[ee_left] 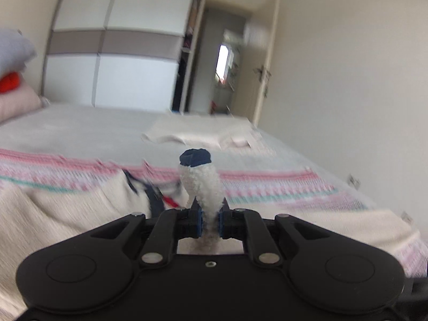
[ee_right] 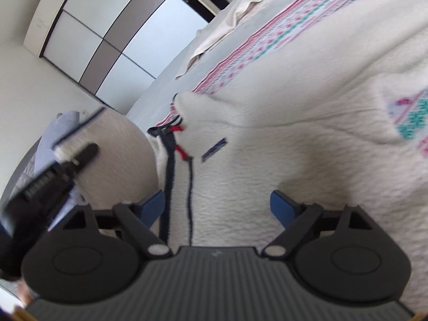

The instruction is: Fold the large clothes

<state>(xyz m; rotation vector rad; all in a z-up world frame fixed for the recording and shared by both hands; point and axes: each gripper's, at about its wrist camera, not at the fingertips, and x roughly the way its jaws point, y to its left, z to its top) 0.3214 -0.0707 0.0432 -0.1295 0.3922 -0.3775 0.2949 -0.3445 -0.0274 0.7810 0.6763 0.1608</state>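
Observation:
A cream fleece jacket (ee_right: 294, 139) with pink and teal patterned bands and a navy zipper (ee_right: 190, 187) lies spread on the bed. My left gripper (ee_left: 210, 214) is shut on a bunched part of the jacket (ee_left: 203, 184) that ends in a navy trim (ee_left: 195, 157), and holds it up. The left gripper also shows in the right wrist view (ee_right: 53, 171), lifting a fold of the fleece (ee_right: 117, 160). My right gripper (ee_right: 216, 208) is open and empty, just above the jacket beside the zipper.
The grey bed sheet (ee_left: 80, 128) extends behind. A cream garment (ee_left: 203, 131) lies farther on the bed. Stacked clothes (ee_left: 13, 80) sit at the left. A white wardrobe (ee_left: 120, 40) and an open door (ee_left: 264, 61) stand beyond.

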